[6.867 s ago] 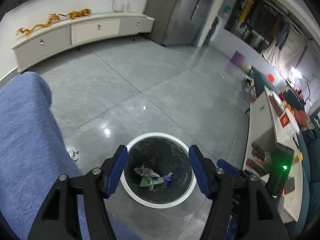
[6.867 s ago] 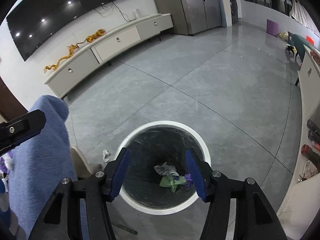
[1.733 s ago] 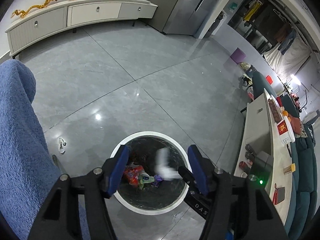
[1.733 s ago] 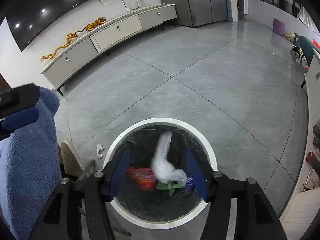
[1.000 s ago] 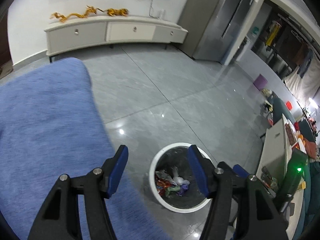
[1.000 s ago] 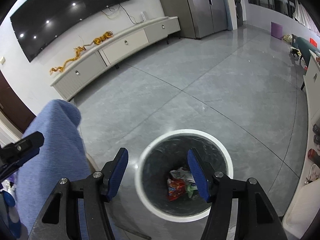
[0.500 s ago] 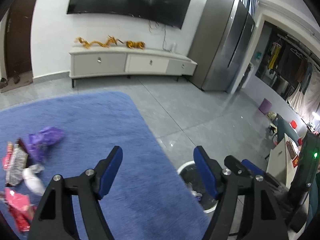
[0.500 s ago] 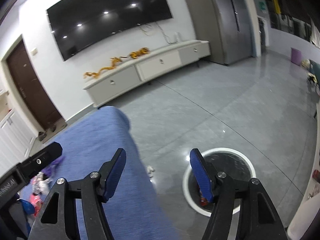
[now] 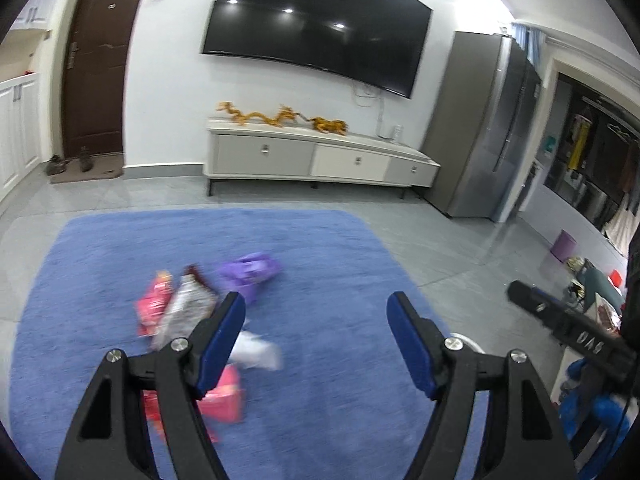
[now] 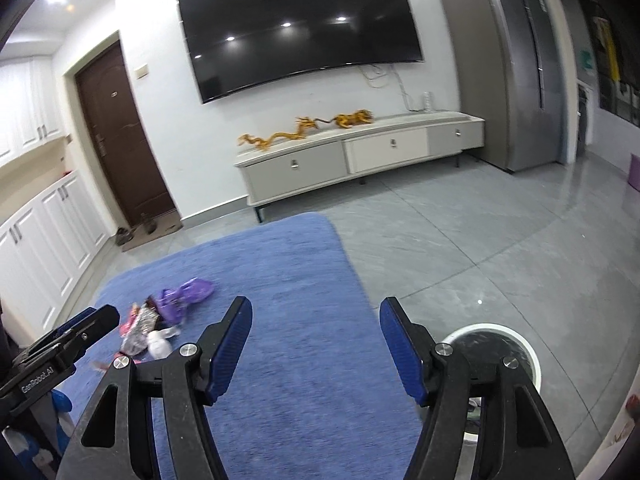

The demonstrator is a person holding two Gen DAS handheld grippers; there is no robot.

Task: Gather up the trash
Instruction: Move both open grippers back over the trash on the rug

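Bare blue rug (image 9: 340,280) between and ahead of both tongs' spread fingers; wrapper heap (image 9: 188,312) just left of them; white-rimmed bin (image 10: 516,344) lower right.

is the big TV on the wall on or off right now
Off, as far as the pictures show: the TV screen is plain black in both views, showing only reflected ceiling lights.
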